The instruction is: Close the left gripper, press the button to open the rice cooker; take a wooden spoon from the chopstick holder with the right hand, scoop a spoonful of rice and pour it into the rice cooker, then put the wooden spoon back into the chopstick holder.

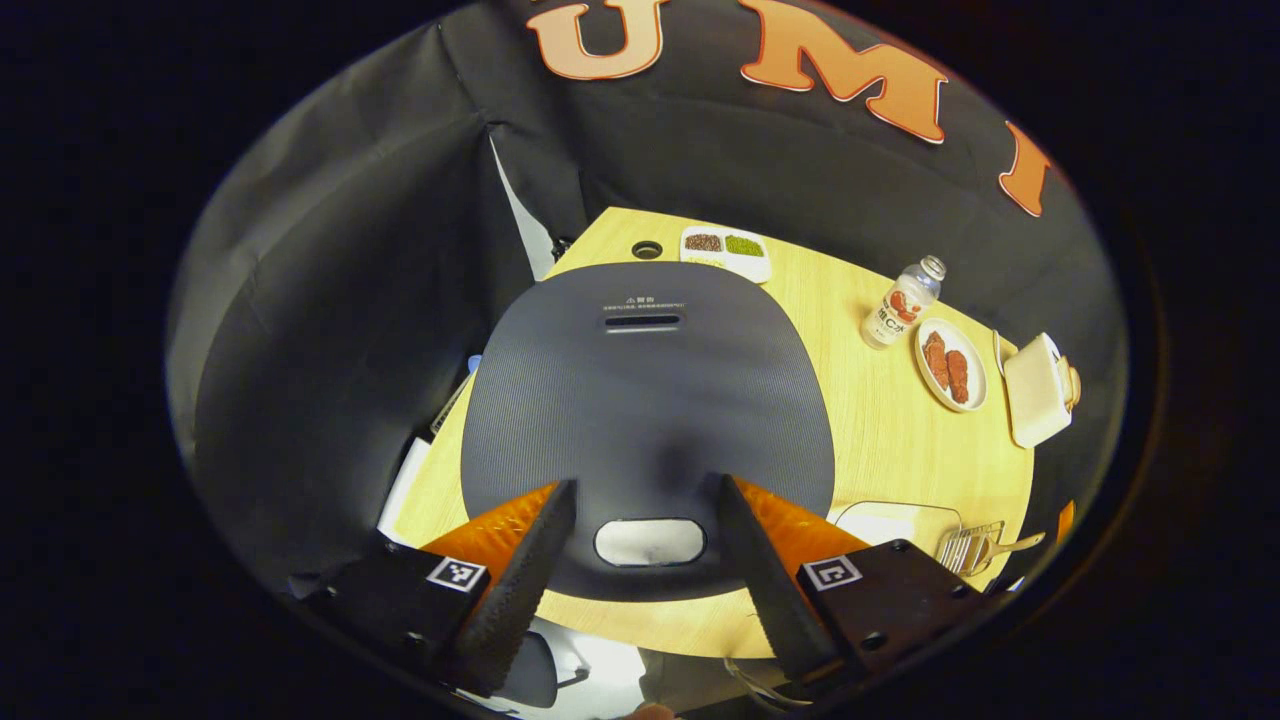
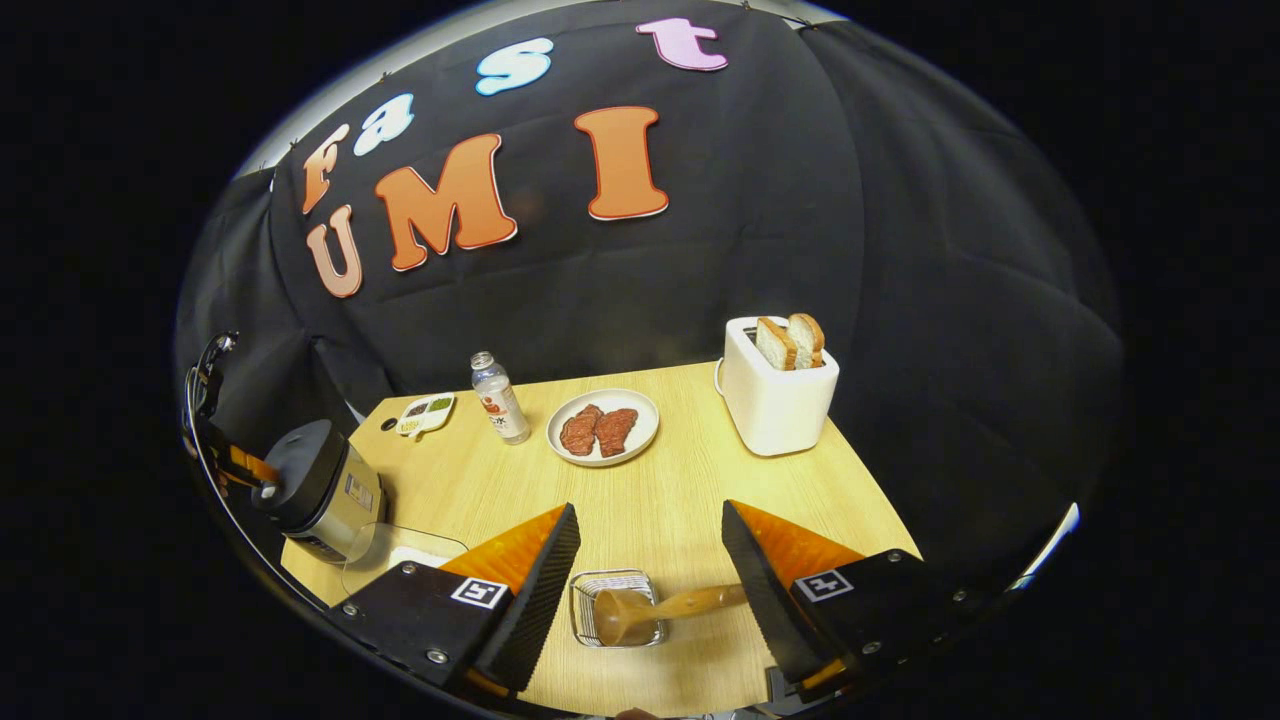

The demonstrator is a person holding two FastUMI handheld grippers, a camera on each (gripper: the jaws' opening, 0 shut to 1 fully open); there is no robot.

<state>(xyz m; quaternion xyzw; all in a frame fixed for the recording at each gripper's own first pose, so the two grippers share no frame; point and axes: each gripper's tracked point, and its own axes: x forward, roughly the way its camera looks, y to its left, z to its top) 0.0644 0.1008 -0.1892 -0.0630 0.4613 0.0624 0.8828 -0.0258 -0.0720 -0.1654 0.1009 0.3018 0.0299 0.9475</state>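
Left gripper [image 1: 645,545] spread above rice cooker [image 1: 648,400] button [image 1: 650,541].
I should press its fingers together first, then push squarely down.

Wooden spoon [image 2: 660,607] handle end hidden behind right gripper [image 2: 650,585] finger

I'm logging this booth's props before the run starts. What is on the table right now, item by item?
rice cooker: one, dark grey lid shut, table's left end
button: one, pale, front of lid
wooden spoon: one, brown, lying in wire chopstick holder, near edge
clear container: one, beside cooker
divided dish: one, white, far left corner
bottle: one, clear, beside plate
plate: one, white, two reddish-brown pieces
toaster: one, white, two bread slices
table: one, light wood
left gripper: open, above button
right gripper: open, above spoon
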